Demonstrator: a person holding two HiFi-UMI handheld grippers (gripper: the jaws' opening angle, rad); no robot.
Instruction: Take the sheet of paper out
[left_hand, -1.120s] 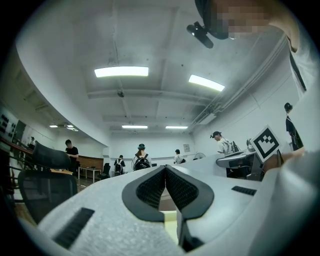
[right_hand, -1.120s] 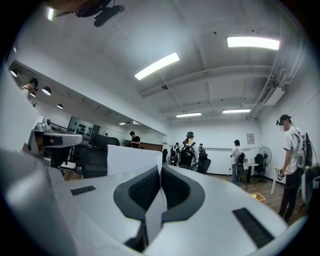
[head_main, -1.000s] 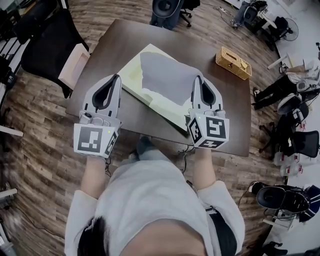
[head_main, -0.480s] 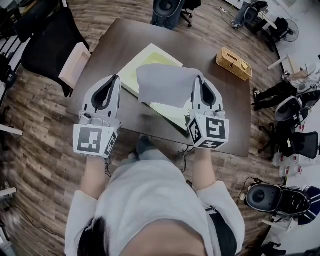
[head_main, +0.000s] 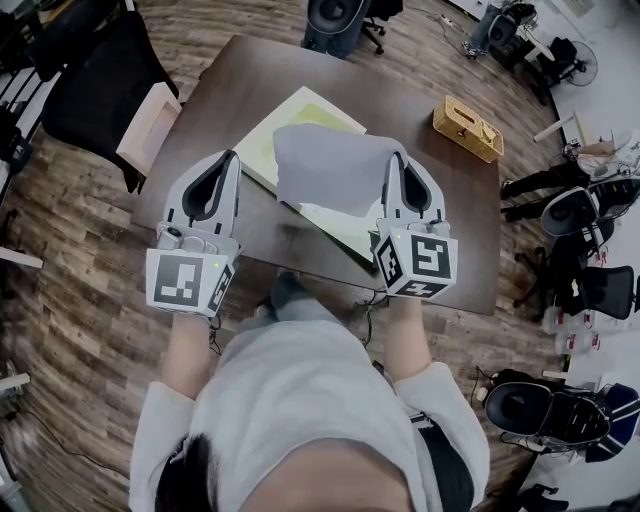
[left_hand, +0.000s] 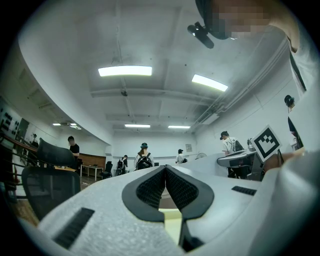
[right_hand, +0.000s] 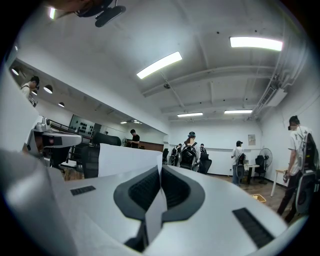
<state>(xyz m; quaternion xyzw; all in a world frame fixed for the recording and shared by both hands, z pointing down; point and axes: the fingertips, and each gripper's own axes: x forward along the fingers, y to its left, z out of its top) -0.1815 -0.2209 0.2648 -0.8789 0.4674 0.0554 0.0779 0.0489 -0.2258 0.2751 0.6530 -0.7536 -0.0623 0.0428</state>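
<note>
Sheet of paper (head_main: 330, 165) pinched by the right tongs (head_main: 399, 157)
It is held by one edge above a pale green folder (head_main: 268, 142) laid on the tabletop (head_main: 430, 200); the left tongs (head_main: 234, 155) are pressed together, empty.

The raised grey sheet of paper (head_main: 335, 165) hides the middle of the flat pale yellow folder (head_main: 260, 150) lying under it. The sheet's near right corner disappears between the right gripper's (head_main: 398, 160) jaws.
</note>
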